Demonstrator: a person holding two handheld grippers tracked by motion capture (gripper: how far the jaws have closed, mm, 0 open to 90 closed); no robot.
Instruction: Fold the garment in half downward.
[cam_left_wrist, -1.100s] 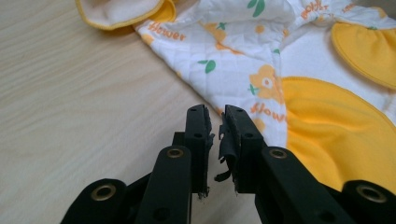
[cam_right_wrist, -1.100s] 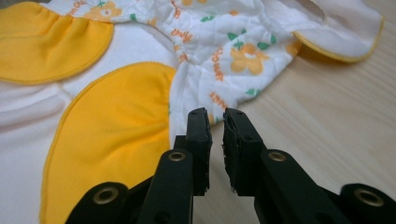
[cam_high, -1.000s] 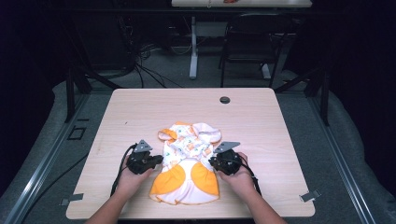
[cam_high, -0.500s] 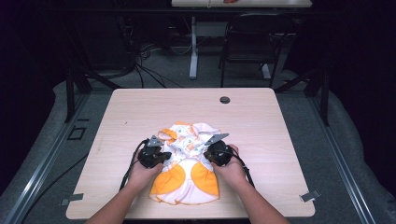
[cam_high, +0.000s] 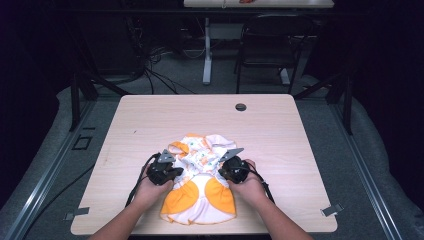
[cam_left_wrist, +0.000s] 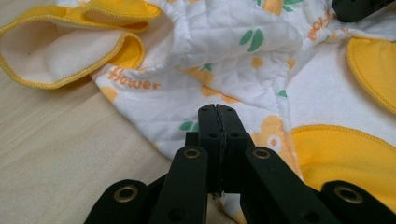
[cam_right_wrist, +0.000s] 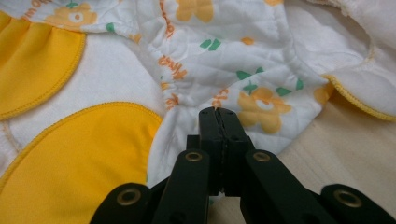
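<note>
Lying lengthwise between both pressed-together tongs, the baby garment (cam_high: 199, 182) has left gripper (cam_high: 167, 170) and right gripper (cam_high: 229, 167) at its opposite side edges.

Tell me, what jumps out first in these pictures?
A small white quilted garment with orange flower print and bright orange patches lies crumpled on the near middle of the pale wooden table. A black left gripper and a black right gripper sit at its two sides, each held in a hand. In both gripper views the black fingers are pressed together over the cloth's edge.
</note>
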